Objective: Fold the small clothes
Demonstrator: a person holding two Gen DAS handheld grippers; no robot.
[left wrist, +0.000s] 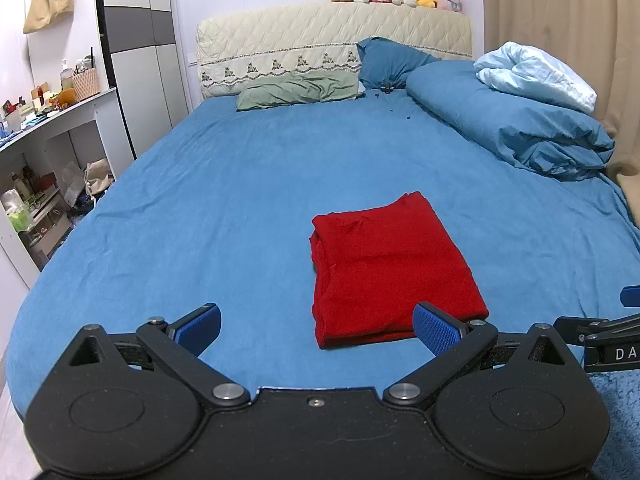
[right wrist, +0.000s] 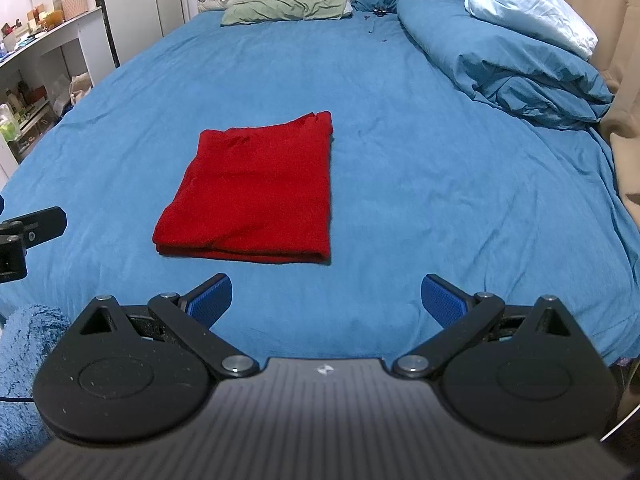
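Note:
A red garment (left wrist: 388, 268) lies folded into a neat rectangle on the blue bed sheet (left wrist: 240, 208); it also shows in the right wrist view (right wrist: 256, 192). My left gripper (left wrist: 318, 326) is open and empty, just short of the garment's near edge, its right finger next to the near right corner. My right gripper (right wrist: 326, 300) is open and empty, a little short of the garment's near edge and to its right. Each gripper's edge shows in the other's view: the right gripper (left wrist: 608, 340), the left gripper (right wrist: 28, 232).
A bunched blue duvet (left wrist: 508, 120) with a pale blue cover (left wrist: 532, 74) lies at the bed's far right. Green pillow (left wrist: 296, 90) and blue pillow (left wrist: 388, 62) rest by the headboard. White shelves (left wrist: 48, 152) stand left of the bed. A fluffy blue textile (right wrist: 20, 360) sits near the bed's foot.

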